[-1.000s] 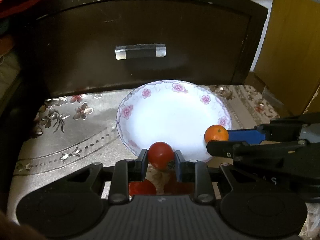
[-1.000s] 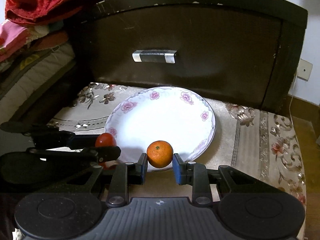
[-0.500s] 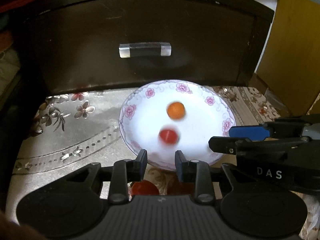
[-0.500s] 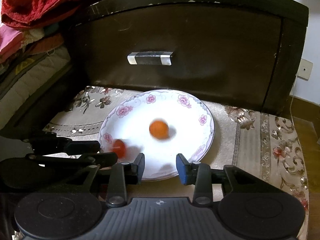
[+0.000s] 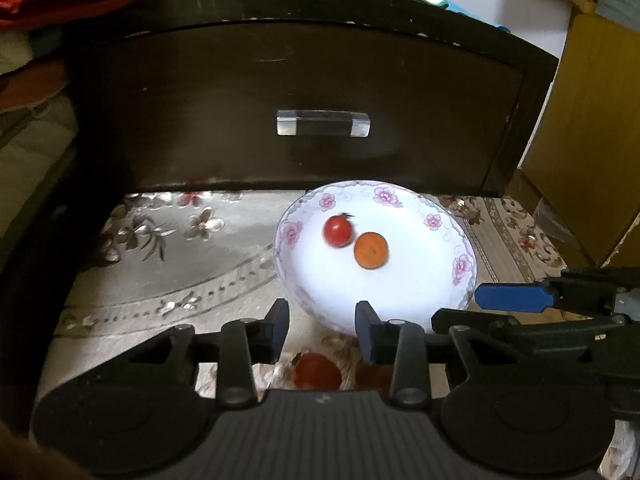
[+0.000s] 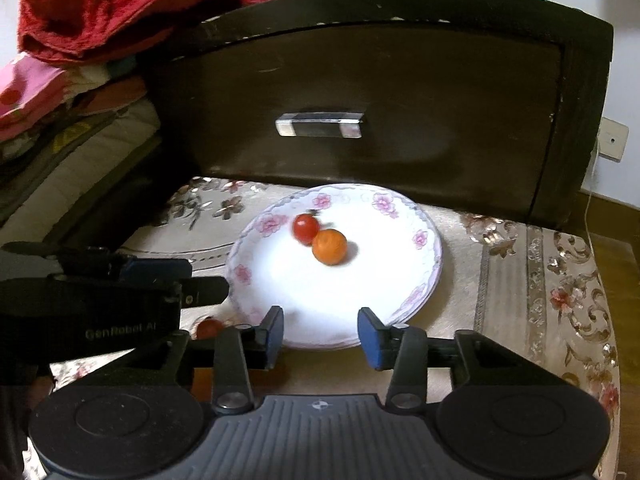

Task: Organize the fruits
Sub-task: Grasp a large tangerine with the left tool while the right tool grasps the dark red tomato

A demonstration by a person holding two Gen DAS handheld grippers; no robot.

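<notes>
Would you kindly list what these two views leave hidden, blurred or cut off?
- Red fruit on the cloth: left wrist view, lower part hidden by the left claw body; right wrist view shows only a sliver behind that claw.
- Tomato and orange on the plate: motion-blurred, so whether they touch is unclear.
- Plate's near rim: right wrist view, covered by the right claw.
- Pile on the cabinet: cut off by the top edge.
</notes>
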